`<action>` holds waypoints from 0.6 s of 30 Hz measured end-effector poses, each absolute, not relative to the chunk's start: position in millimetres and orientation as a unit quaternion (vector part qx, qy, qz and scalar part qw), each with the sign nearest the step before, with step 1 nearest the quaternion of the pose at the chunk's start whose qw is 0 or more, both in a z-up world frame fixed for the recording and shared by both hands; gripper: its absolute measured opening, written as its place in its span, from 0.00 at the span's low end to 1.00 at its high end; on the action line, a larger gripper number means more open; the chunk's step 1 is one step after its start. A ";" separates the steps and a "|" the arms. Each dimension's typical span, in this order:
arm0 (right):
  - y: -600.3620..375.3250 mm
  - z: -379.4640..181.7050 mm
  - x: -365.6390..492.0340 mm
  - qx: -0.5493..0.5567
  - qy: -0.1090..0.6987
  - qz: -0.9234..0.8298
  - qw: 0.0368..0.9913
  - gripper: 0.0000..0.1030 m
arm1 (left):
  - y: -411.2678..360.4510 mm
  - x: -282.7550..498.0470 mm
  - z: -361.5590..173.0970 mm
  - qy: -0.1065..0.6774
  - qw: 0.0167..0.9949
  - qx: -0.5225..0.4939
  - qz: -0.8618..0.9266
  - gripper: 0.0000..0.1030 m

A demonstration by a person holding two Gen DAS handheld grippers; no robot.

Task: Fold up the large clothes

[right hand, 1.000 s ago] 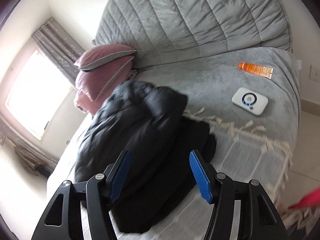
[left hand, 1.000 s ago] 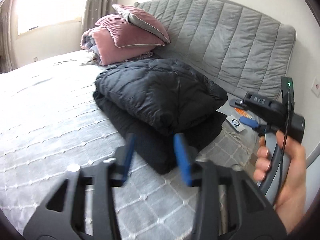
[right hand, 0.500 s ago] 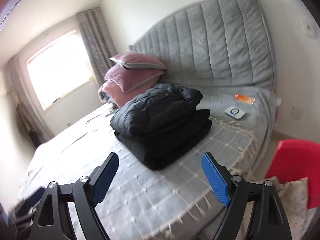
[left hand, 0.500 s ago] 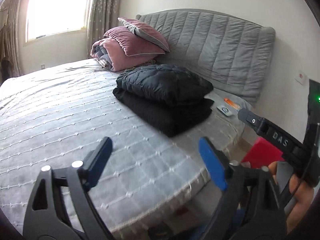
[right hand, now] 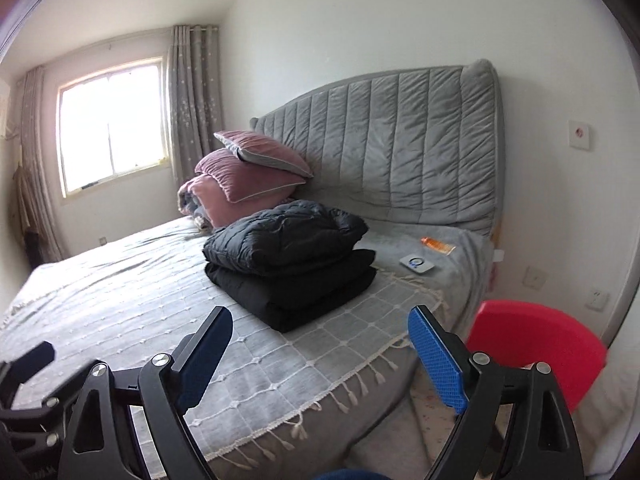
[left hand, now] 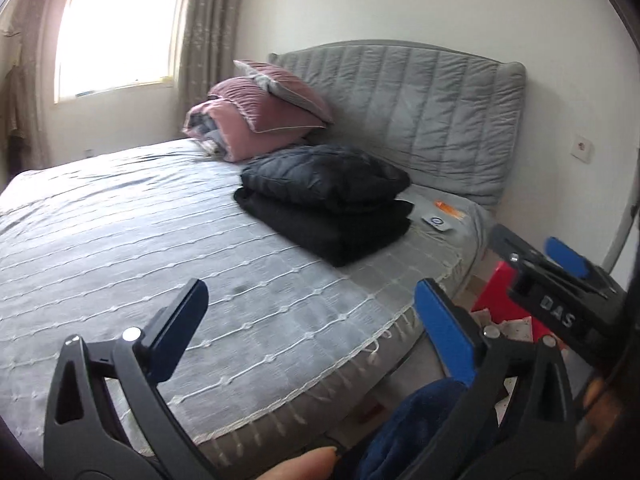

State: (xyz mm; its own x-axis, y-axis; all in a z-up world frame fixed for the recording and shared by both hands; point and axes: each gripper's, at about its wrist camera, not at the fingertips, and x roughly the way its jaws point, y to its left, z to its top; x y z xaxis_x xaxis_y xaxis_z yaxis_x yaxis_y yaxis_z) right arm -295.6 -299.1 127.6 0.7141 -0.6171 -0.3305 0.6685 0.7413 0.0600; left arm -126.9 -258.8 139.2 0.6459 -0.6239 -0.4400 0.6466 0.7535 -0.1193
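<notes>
Both grippers have backed well off the bed since a second ago; then your left gripper (left hand: 308, 320) sat right at the edge of the pile, jaws narrower. Now its jaws stand wide apart, nothing between them. Right gripper (right hand: 320, 344): same, spread wide, empty. Reads as the fold finished and released; the task looks complete or near it, unless another garment waits out of view.

Left to right across the bed:
- Window (right hand: 110, 128), one, with curtains either side.
- Pink pillows (right hand: 248, 176), two stacked, over a pink folded quilt (right hand: 196, 200), one.
- Folded black clothes (right hand: 292, 264), two: a quilted puffer jacket (left hand: 324, 174) lying on top of a thicker black folded piece (left hand: 332, 228). The pile sits on the grey bedspread (left hand: 120, 240) near the headboard (right hand: 400, 148), well apart from both grippers.
- White round-dial device (right hand: 416, 266), one, beside the pile.
- Orange tube (right hand: 438, 245), one, just past it.
- Red chair (right hand: 536, 344), one, off the bed's right corner.
</notes>
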 end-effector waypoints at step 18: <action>-201.6 164.5 -347.8 0.017 0.127 -0.357 0.925 1.00 | -180.7 -176.0 165.4 0.185 0.917 -0.029 -0.351 1.00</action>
State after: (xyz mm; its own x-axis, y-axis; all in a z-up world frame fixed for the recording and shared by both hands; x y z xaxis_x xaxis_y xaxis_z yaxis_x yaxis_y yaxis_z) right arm -347.8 -201.6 164.5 0.7132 -0.6556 -0.2480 0.6644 0.7450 -0.0589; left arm -176.0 -180.7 165.4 0.6849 -0.6553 -0.3186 0.6338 0.7515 -0.1831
